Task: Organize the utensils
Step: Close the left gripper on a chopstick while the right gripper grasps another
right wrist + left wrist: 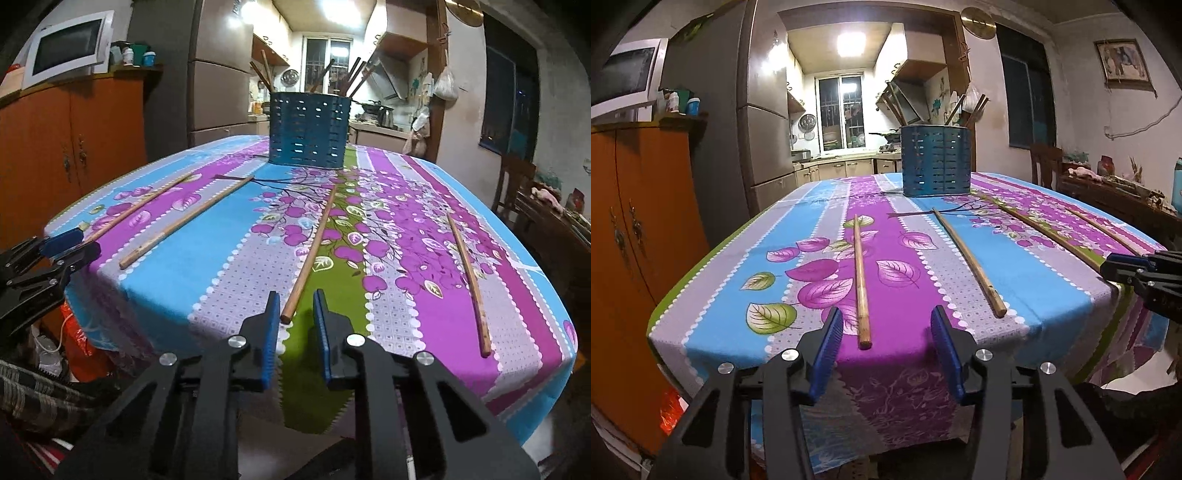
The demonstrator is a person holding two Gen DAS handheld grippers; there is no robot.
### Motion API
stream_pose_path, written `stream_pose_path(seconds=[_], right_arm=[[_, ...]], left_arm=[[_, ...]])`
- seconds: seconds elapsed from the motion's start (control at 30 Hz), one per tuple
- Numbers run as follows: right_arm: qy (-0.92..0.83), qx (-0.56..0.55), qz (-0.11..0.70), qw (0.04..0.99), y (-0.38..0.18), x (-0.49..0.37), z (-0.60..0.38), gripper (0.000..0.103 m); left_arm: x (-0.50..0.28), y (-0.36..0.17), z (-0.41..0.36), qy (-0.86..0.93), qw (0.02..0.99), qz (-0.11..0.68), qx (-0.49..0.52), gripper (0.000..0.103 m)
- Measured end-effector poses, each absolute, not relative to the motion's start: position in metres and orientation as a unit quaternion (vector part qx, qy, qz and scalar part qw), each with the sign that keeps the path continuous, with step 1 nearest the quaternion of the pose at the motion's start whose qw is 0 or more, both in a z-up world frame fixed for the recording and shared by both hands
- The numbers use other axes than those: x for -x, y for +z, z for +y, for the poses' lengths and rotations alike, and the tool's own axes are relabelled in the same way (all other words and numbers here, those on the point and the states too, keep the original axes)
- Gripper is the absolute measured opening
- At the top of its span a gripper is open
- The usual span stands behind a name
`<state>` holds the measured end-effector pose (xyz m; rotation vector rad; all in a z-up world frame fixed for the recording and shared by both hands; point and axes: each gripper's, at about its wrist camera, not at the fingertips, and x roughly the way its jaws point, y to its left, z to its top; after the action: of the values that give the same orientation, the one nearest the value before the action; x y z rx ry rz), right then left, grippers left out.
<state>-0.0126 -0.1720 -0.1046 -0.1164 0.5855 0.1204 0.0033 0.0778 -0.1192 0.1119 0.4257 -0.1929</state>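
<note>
My left fingers [886, 328] gape wide and empty around the near end of the first chopstick [860, 280]; my right fingers [295, 314] stand narrower, empty, bracketing the third chopstick [310, 254]. Both wait to close. Next, I judge: pinch, lift, carry to the blue holder [936, 160] at the tabletop's [1052, 280] far end, avoiding sticks already standing inside.

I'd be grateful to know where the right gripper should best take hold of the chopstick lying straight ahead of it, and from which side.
Probably at the near, thicker end of the chopstick, which lies flat on the tablecloth with that end at the table's front edge. The right gripper is open and lined up with it, so come straight in from the front, one finger on each side.
</note>
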Motion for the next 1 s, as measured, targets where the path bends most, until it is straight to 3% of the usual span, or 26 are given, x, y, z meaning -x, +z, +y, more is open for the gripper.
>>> stream_pose_path(seconds=[0.1,0.2,0.37,0.53,0.67,1.0], right_arm=[[0.049,0.061,0.286,0.955,-0.105,0.013,-0.169,0.017],[0.043,0.059,0.285,0.956,-0.106,0.012,-0.168,0.017],[0.027,0.064,0.284,0.956,-0.107,0.012,-0.166,0.017],[0.016,0.061,0.284,0.957,-0.107,0.012,-0.165,0.017],[0.017,0.062,0.283,0.957,-0.108,0.012,-0.161,0.007],[0.017,0.046,0.276,0.960,-0.105,0.013,-0.165,0.006]], left_arm=[[-0.005,-0.121,0.080,-0.098,0.972,0.210,-0.043,0.051],[-0.005,-0.122,0.085,-0.099,0.973,0.208,-0.033,0.044],[-0.006,-0.123,0.095,-0.095,0.974,0.206,-0.024,0.022],[-0.001,-0.125,0.091,-0.089,0.976,0.193,-0.049,0.019],[0.001,-0.126,0.090,-0.088,0.978,0.184,-0.052,0.010],[0.000,-0.122,0.094,-0.097,0.976,0.192,-0.039,0.008]])
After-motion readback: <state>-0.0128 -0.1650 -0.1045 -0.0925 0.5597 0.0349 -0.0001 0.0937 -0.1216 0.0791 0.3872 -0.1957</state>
